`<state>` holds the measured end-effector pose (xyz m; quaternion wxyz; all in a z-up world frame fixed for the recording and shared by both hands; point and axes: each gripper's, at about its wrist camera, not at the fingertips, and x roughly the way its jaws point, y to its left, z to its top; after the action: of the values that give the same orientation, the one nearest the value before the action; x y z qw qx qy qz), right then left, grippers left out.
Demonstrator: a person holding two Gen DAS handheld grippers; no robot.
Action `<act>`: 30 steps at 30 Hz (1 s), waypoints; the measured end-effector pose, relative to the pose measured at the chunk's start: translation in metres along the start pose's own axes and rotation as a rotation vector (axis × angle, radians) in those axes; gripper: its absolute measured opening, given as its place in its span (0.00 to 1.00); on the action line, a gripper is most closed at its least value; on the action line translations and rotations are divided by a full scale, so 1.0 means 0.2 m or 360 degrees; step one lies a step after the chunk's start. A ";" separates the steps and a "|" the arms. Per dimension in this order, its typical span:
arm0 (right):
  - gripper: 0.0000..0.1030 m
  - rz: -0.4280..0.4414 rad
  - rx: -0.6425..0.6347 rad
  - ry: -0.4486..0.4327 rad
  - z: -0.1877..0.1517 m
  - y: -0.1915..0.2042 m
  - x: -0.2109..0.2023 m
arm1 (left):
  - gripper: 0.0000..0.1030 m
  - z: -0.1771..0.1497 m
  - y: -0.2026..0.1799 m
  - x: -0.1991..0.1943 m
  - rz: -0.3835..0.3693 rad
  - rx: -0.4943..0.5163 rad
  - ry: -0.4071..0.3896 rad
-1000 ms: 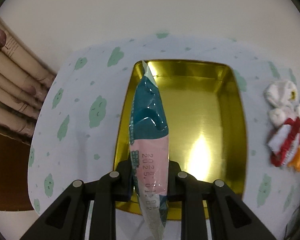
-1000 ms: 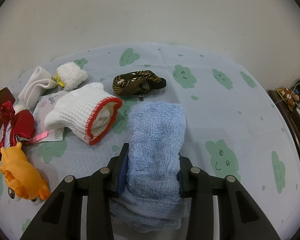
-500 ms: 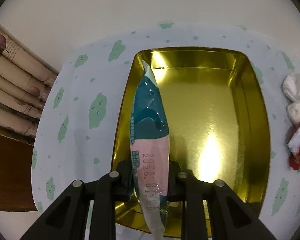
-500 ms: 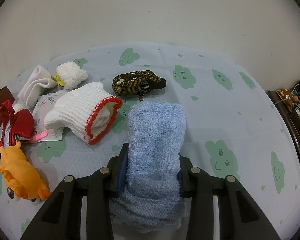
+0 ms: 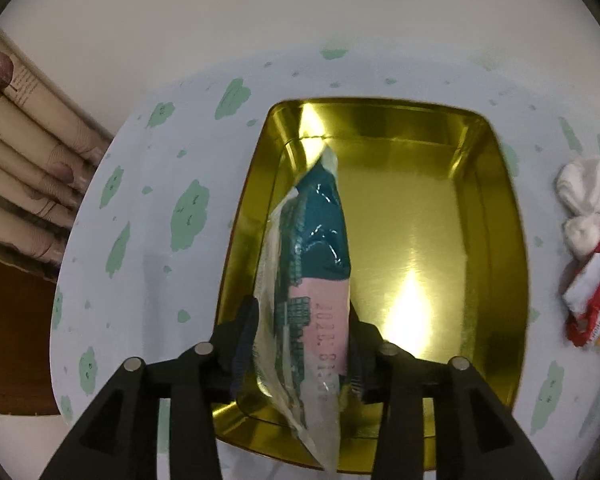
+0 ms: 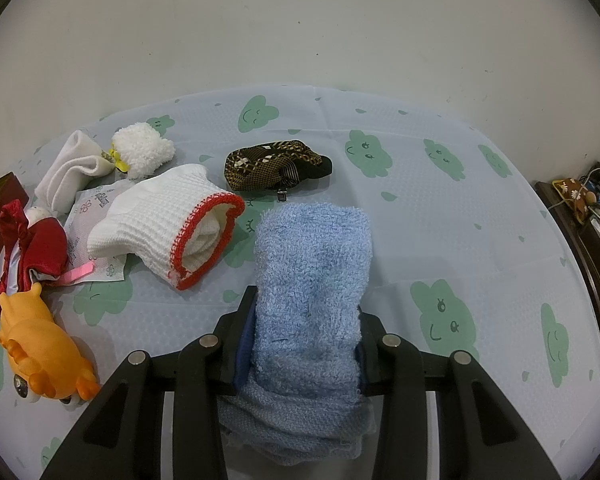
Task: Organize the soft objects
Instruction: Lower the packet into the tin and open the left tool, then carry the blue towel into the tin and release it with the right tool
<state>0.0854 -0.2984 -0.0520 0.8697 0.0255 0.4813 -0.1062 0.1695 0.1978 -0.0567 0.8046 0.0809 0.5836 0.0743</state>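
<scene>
The left tongs (image 5: 304,344) are opening over the gold tray (image 5: 512,240), and the teal-and-pink packet (image 5: 320,264) stands between their jaws, tilted, with a gap already showing at the left jaw. Its lower end hangs toward the tray's near rim, so my worry is that it slides out over that rim onto the counter (image 5: 140,280) rather than onto the tray floor; the glossy film would let it slip fast. The right tongs (image 6: 306,328) are closed firmly on the folded blue towel (image 6: 312,264), held above the cloud-print cloth. Only the left wrist view shows the tray and packet. Only the right wrist view shows the pile left of the towel: the white knit hat (image 6: 160,220), patterned headband (image 6: 276,166), white socks (image 6: 100,160) and orange toy (image 6: 40,344).
</scene>
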 end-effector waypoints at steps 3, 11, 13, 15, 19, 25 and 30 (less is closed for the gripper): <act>0.36 -0.0001 -0.0001 0.0000 0.00 0.00 0.00 | 0.39 0.00 -0.01 -0.04 -0.0034 -0.0004 -0.0022; 0.36 -0.0002 -0.0002 0.0000 0.00 -0.02 0.00 | 0.39 -0.03 0.02 -0.16 -0.0155 -0.0078 -0.0106; 0.36 -0.0003 -0.0002 0.0000 0.00 -0.02 0.00 | 0.39 -0.05 0.05 -0.20 -0.0195 -0.0125 -0.0134; 0.36 0.0000 0.0000 0.0000 0.00 -0.01 0.00 | 0.39 -0.08 0.08 -0.24 -0.0212 -0.0172 -0.0175; 0.37 0.0002 0.0005 0.0000 0.00 -0.03 -0.01 | 0.39 -0.14 0.14 -0.32 -0.0218 -0.0263 -0.0269; 0.42 0.0033 0.0028 -0.0002 -0.01 -0.07 -0.02 | 0.39 -0.24 0.23 -0.35 -0.0176 -0.0344 -0.0362; 0.59 0.0048 0.0006 -0.0002 -0.01 -0.06 -0.04 | 0.39 -0.32 0.31 -0.30 -0.0193 -0.0410 -0.0359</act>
<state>0.0766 -0.3083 -0.0467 0.8715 0.0342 0.4801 -0.0940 0.0888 0.2491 -0.0067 0.8717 -0.0504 0.4790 0.0902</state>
